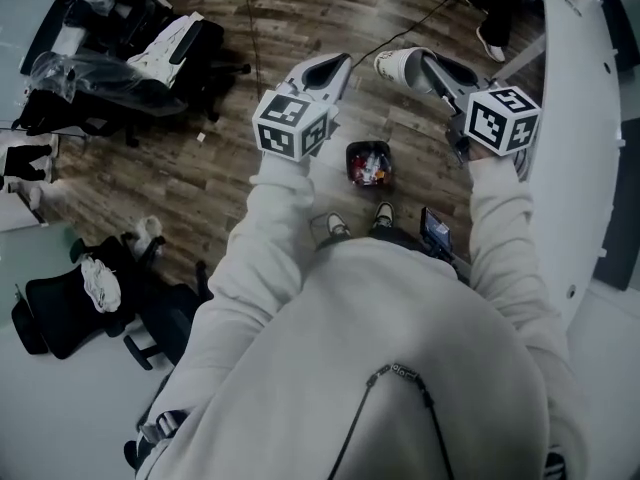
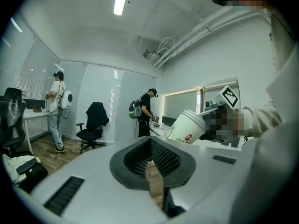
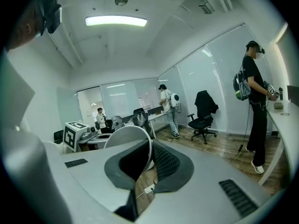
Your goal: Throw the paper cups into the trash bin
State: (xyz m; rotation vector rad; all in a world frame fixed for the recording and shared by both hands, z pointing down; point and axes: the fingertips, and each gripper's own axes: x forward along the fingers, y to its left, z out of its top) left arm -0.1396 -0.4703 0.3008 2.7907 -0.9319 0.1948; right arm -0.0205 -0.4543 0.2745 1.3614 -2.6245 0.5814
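The right gripper (image 1: 440, 76) pinches the wall of the paper cup (image 1: 400, 67), the left gripper (image 1: 335, 68) is closed on nothing, and since the cup hangs near one o'clock of the trash bin (image 1: 349, 163) on the floor, it should probably come toward six o'clock, over the opening, before release.

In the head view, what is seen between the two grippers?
The bin, on the floor between the left gripper and the right gripper, which holds a cup. The head view shows it.
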